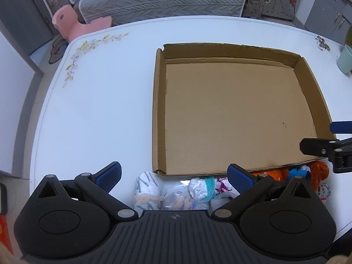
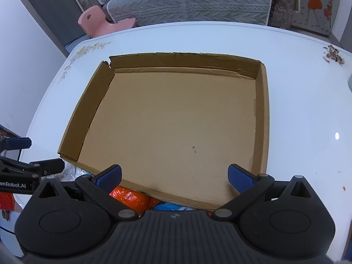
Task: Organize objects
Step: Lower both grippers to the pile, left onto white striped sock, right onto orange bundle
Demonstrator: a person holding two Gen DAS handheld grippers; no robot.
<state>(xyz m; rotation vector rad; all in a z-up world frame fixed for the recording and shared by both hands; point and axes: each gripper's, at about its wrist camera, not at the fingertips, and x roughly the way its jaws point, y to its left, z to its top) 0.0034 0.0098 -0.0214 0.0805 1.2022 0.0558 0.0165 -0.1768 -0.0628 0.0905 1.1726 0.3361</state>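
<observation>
The bundles (image 1: 151, 189) just ahead of the left gripper (image 1: 175, 175) were partly hidden by its body and by the box (image 1: 158, 110) wall; what they were could not be told. Below the right gripper (image 2: 175, 175), an orange bundle (image 2: 129, 198) and a blue one (image 2: 167, 207) showed only in part. Far right of the left gripper, a cup (image 1: 345, 59) was cut by the edge. The debris (image 2: 333, 56) far right on the worktop (image 2: 308, 110) was too small to identify.
</observation>
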